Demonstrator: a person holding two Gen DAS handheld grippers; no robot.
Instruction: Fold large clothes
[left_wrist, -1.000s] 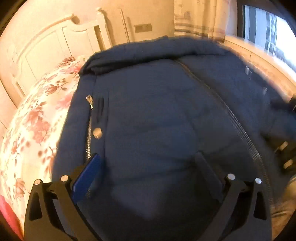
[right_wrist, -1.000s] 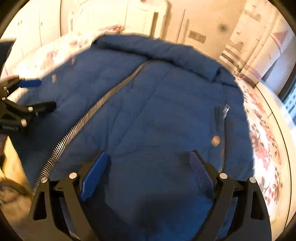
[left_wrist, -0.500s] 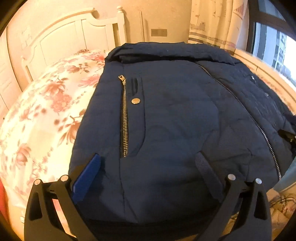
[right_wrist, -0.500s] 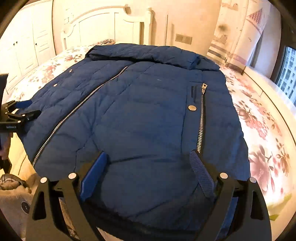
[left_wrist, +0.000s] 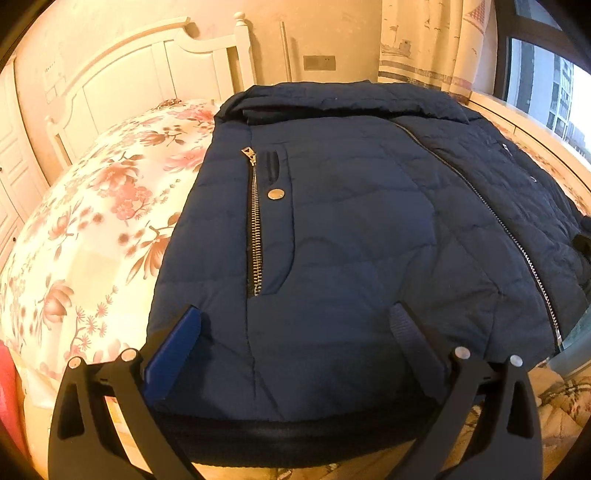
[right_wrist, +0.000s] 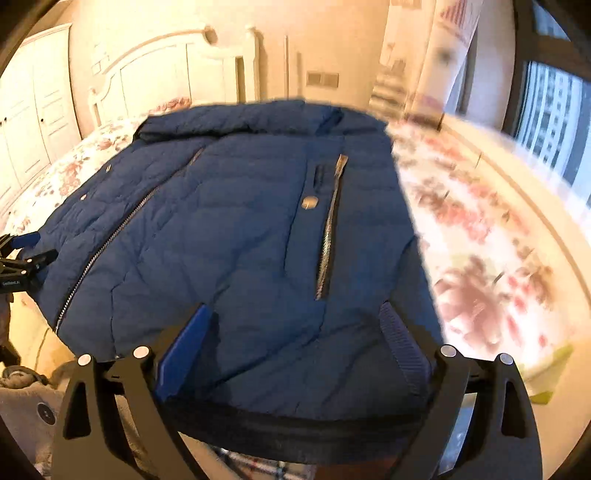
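A dark blue quilted jacket (left_wrist: 351, 240) lies front up on a flowered bed, zipped down the middle, its black hem hanging at the near edge; it also shows in the right wrist view (right_wrist: 229, 240). My left gripper (left_wrist: 295, 332) is open, its jaws wide apart over the hem near the jacket's left pocket zip (left_wrist: 255, 221). My right gripper (right_wrist: 295, 328) is open over the hem near the right pocket zip (right_wrist: 327, 236). The left gripper also shows at the far left of the right wrist view (right_wrist: 26, 251). Neither holds cloth.
The bed (left_wrist: 92, 229) has a white headboard (left_wrist: 147, 66) against the back wall. A curtain (left_wrist: 424, 40) and a window (left_wrist: 546, 85) are to the right. White wardrobe doors (right_wrist: 29, 110) stand at the left. A grey cloth (right_wrist: 33, 406) lies below the bed edge.
Both grippers have pulled back towards the hem and risen, so more of the jacket and bed is in view. The jacket now lies flat and still. Both grippers stay open.
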